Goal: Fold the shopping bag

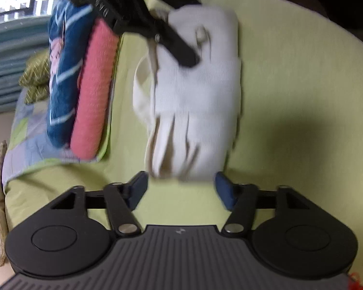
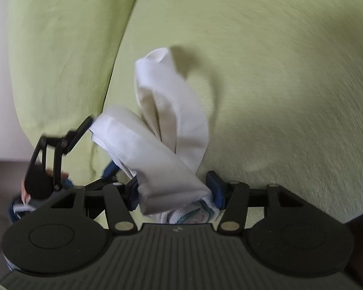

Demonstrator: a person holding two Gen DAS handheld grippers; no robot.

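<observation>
The white shopping bag [image 1: 196, 91] lies folded lengthwise on the green sheet [image 1: 290, 72], its long axis running straight away from the left gripper [image 1: 181, 188], spread wide and empty at the near end; the right gripper [image 2: 175, 194] clamps the far end.

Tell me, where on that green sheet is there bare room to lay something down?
The widest bare patch of green sheet lies right of the white bag. A narrower strip runs between the bag and the pink towel. The far left is crowded with stacked towels. The right gripper holds part of the bag.
</observation>
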